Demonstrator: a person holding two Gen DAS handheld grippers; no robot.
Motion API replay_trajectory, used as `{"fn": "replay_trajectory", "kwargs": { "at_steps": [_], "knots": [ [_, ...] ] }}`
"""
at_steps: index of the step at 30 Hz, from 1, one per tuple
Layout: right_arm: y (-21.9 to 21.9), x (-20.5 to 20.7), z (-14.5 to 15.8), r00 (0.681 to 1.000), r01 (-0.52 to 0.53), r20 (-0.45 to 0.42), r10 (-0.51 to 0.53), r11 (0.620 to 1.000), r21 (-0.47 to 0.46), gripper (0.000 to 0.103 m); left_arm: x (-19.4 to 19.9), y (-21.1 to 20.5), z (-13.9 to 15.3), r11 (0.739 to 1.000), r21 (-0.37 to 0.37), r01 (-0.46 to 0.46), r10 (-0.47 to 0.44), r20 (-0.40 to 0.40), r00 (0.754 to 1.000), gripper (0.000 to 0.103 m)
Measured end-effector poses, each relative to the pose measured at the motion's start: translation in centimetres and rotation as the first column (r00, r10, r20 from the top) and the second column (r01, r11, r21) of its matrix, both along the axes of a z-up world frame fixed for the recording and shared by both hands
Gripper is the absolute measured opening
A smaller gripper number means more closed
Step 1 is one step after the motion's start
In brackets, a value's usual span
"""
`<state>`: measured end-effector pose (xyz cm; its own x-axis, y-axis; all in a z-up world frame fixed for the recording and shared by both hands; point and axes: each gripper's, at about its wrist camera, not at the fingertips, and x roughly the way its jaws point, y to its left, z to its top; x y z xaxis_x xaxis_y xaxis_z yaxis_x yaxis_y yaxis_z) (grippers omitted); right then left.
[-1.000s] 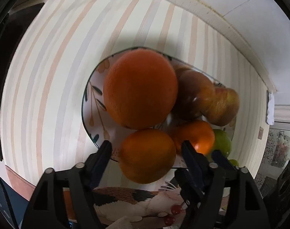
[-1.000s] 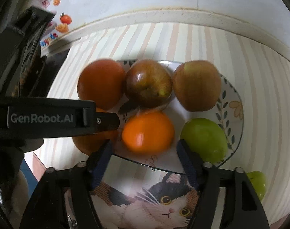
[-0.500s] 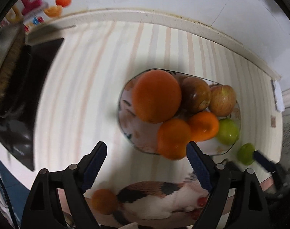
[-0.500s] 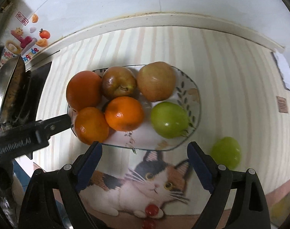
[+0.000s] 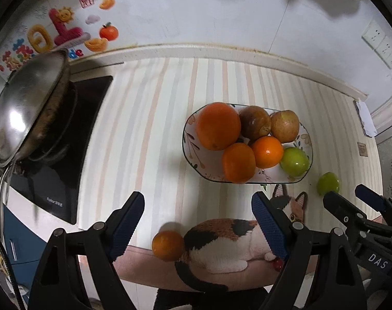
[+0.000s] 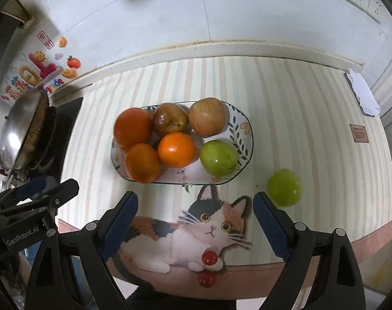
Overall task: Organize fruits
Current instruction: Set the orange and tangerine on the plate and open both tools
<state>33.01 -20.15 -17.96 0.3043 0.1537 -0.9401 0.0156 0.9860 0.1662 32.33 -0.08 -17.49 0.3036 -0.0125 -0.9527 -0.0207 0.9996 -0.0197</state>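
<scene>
A patterned plate (image 6: 243, 131) (image 5: 189, 139) on the striped mat holds three oranges (image 6: 176, 149), two brownish apples (image 6: 207, 120) and a green apple (image 6: 218, 157). Another green apple (image 6: 285, 187) (image 5: 328, 183) lies on the mat right of the plate. A small orange (image 5: 167, 245) lies near the mat's front edge, seen in the left wrist view. My left gripper (image 5: 198, 224) is open and empty, above the front edge. My right gripper (image 6: 194, 222) is open and empty over the cat picture, also seen in the left view (image 5: 351, 201).
A steel wok (image 5: 28, 106) sits on a black cooktop (image 5: 67, 155) at the left. A cat picture (image 6: 196, 232) covers the mat's front. The wall with stickers (image 5: 54, 33) stands behind. A white cloth (image 6: 363, 95) lies at the far right.
Both grippers have pulled back and up from the plate, and the view has widened. The orange that sat between the left fingers now lies on the plate. The wok and the small orange came into view.
</scene>
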Motion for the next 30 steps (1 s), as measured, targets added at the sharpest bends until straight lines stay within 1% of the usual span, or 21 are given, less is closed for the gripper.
{"fn": "replay_trajectory", "kwargs": {
  "at_steps": [3, 4, 8, 11, 14, 16, 20, 23, 24, 27, 30],
  "knots": [
    [0.1, -0.9, 1.3, 1.000, -0.007, 0.018, 0.007, 1.000, -0.005, 0.093, -1.0, 0.2, 1.0, 1.000, -0.002, -0.012, 0.012, 0.018, 1.000, 0.085],
    [0.2, -1.1, 1.7, 1.000, -0.011, 0.022, 0.011, 1.000, -0.002, 0.093, -1.4, 0.3, 1.4, 1.000, -0.011, -0.018, 0.019, 0.026, 0.999, 0.085],
    [0.6, -2.1, 3.1, 0.999, -0.017, 0.034, 0.017, 1.000, 0.014, 0.093, -2.1, 0.4, 2.4, 1.000, -0.008, -0.026, 0.026, 0.051, 0.998, 0.085],
    [0.6, -2.3, 3.6, 0.999, -0.019, 0.044, 0.018, 0.999, 0.036, 0.093, -2.2, 0.7, 2.3, 0.999, -0.024, -0.048, 0.049, 0.046, 0.998, 0.085],
    [-0.2, -2.3, 3.5, 0.999, 0.003, 0.043, -0.006, 0.998, 0.067, 0.093, -2.0, 1.0, 1.6, 0.996, -0.029, -0.083, 0.084, 0.034, 0.996, 0.085],
    [-1.4, -2.1, 2.7, 0.999, 0.039, 0.026, -0.041, 0.996, 0.082, 0.093, -1.7, 1.0, 0.7, 0.994, -0.035, -0.101, 0.102, 0.014, 0.995, 0.090],
    [-5.3, -1.5, -0.2, 0.986, 0.164, -0.032, -0.161, 0.982, 0.093, 0.093, -0.9, 0.7, -1.4, 0.990, -0.025, -0.136, 0.136, -0.003, 0.991, 0.090],
    [-9.5, -0.8, -3.5, 0.957, 0.283, -0.097, -0.274, 0.954, 0.096, 0.093, -0.2, 0.4, -3.3, 0.987, -0.002, -0.163, 0.163, -0.017, 0.986, 0.090],
    [-10.4, -0.6, -4.4, 0.949, 0.304, -0.112, -0.293, 0.948, 0.098, 0.093, 0.0, 0.3, -3.8, 0.985, 0.004, -0.173, 0.173, -0.022, 0.985, 0.090],
    [-13.6, 0.2, -8.2, 0.910, 0.391, -0.192, -0.367, 0.914, 0.109, 0.093, 0.6, 0.1, -5.3, 0.981, 0.018, -0.195, 0.196, -0.043, 0.980, 0.090],
    [-15.4, 0.8, -11.2, 0.881, 0.441, -0.244, -0.406, 0.891, 0.109, 0.093, 1.1, -0.1, -6.8, 0.978, 0.032, -0.206, 0.208, -0.073, 0.975, 0.090]
  ]
}}
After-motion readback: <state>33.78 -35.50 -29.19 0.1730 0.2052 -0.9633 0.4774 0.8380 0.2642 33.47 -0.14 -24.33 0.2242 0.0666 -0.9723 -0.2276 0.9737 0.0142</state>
